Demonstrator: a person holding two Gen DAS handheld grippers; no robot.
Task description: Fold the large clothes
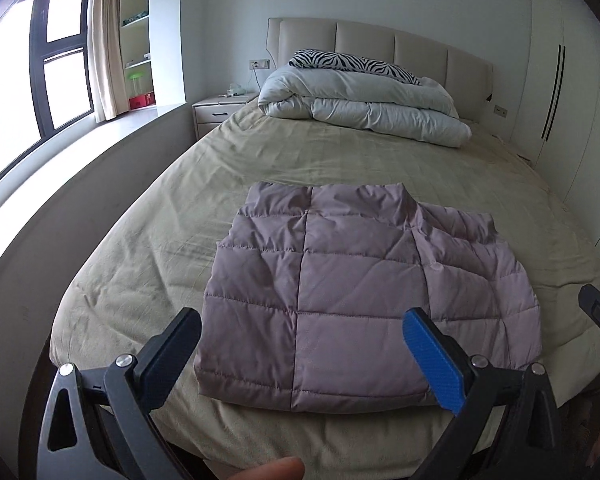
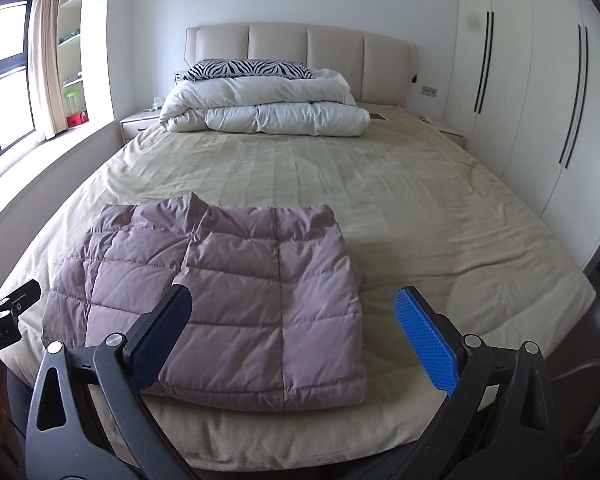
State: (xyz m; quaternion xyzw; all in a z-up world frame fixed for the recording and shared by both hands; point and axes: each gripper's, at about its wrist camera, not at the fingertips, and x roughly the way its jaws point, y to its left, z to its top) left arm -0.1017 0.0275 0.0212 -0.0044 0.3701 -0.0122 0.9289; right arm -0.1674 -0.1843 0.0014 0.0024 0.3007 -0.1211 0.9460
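A folded mauve jacket (image 1: 364, 304) is laid on the bed (image 1: 180, 208). The left gripper (image 1: 300, 344) and right gripper (image 2: 296, 320) are held above it, jaws apart, nothing clamped.

bedroom, daylight from a big dark-framed window (image 1: 56, 68) on the left with a beige curtain (image 1: 106, 40). bed (image 2: 300, 184) with tan sheet, padded beige headboard (image 2: 300, 46), white duvet (image 2: 260, 110) bunched at the head, zebra pillow (image 2: 248, 68) behind it. white nightstand (image 1: 216, 112), open shelves (image 1: 136, 20), white wardrobe (image 2: 520, 80) on the right.

Mauve quilted jacket (image 1: 340, 292), zebra-striped pillow (image 1: 356, 62)
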